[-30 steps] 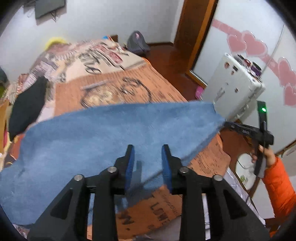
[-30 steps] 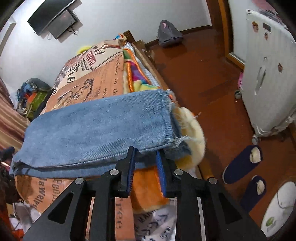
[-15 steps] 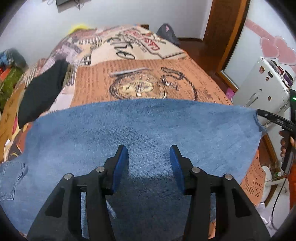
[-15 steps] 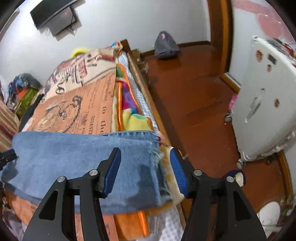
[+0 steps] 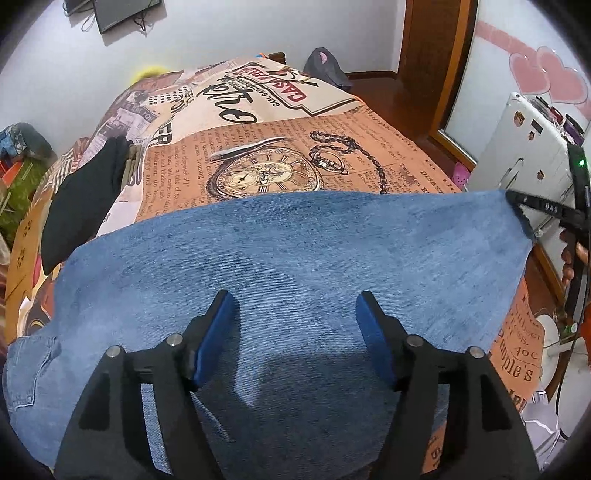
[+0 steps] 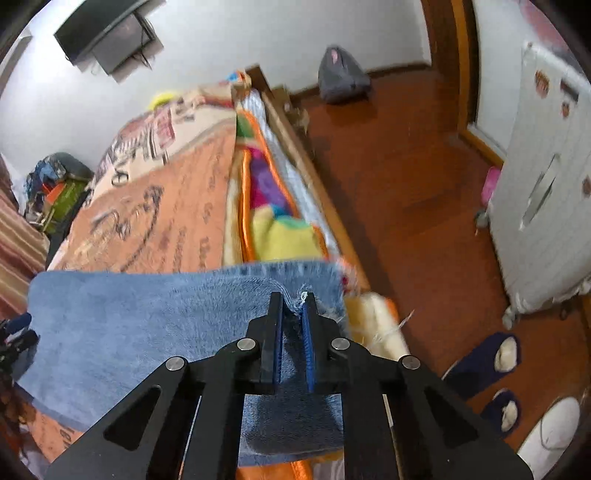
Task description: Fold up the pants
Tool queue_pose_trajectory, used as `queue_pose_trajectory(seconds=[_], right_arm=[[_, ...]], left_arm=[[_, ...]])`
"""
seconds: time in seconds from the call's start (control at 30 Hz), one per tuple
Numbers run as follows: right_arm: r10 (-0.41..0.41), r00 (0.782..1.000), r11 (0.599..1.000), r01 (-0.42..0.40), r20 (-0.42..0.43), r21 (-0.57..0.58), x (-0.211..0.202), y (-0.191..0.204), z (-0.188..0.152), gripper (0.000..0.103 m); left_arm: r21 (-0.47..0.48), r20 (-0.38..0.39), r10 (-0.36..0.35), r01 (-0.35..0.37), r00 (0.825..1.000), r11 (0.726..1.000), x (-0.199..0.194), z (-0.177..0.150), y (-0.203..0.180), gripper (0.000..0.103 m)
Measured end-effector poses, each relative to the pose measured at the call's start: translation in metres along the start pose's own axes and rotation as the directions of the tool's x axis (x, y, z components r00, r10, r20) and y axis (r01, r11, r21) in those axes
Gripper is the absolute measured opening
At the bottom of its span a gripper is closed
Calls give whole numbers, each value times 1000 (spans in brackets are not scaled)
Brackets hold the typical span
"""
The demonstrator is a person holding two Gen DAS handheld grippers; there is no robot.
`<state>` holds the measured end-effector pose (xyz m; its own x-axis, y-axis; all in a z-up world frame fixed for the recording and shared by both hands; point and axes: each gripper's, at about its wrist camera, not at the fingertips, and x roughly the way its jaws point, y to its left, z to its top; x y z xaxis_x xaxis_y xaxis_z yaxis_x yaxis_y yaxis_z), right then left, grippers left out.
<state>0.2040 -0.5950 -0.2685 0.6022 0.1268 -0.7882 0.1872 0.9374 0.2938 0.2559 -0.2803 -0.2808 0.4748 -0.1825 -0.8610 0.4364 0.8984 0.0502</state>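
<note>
Room: white walls [image 5: 229,33]; red-brown wooden floor [image 6: 399,177]; wooden door frame [image 5: 432,55] at the far right corner.
Bed: fills most of the left wrist view, covered by an orange newspaper-print bedspread [image 5: 369,144] with a pocket-watch motif; a multicoloured blanket [image 6: 273,210] shows along its floor-side edge.
Pants: blue denim pants [image 5: 288,251] lie spread flat across the near part of the bedspread, frayed hem end toward the floor side.
Suitcase: white suitcase [image 6: 543,192] stands upright on the floor, well apart from the bed.
Wall screen: dark monitor [image 6: 107,37] mounted high on the far wall.
Dark garment: black cloth [image 5: 81,192] lies on the bed's left side, just beyond the pants.
Bag: grey backpack [image 6: 341,77] on the floor against the far wall.
Slippers: dark pair [image 6: 487,365] on the floor beside the bed.
Left gripper [image 5: 297,332]: jaws stand wide apart above the denim, just opened further, nothing pinched.
Right gripper [image 6: 293,321]: jaws just closed, clamped on the frayed hem.
</note>
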Motion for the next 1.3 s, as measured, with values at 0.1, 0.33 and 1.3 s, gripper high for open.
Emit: queue_pose_trajectory(seconds=[0.1, 0.33, 1.3], right_arm=[[-65, 997, 998, 66, 51, -15, -3, 1, 11, 5], [-108, 994, 992, 106, -25, -62, 17, 12, 10, 5], [314, 949, 794, -268, -10, -546, -18, 381, 21, 48]], left_arm=[[-1, 0, 2, -2, 1000, 1000, 0, 0, -1, 68], [-4, 3, -29, 29, 1000, 1000, -8, -1, 3, 68], [-426, 148, 442, -346, 885, 836, -246, -124, 419, 71]])
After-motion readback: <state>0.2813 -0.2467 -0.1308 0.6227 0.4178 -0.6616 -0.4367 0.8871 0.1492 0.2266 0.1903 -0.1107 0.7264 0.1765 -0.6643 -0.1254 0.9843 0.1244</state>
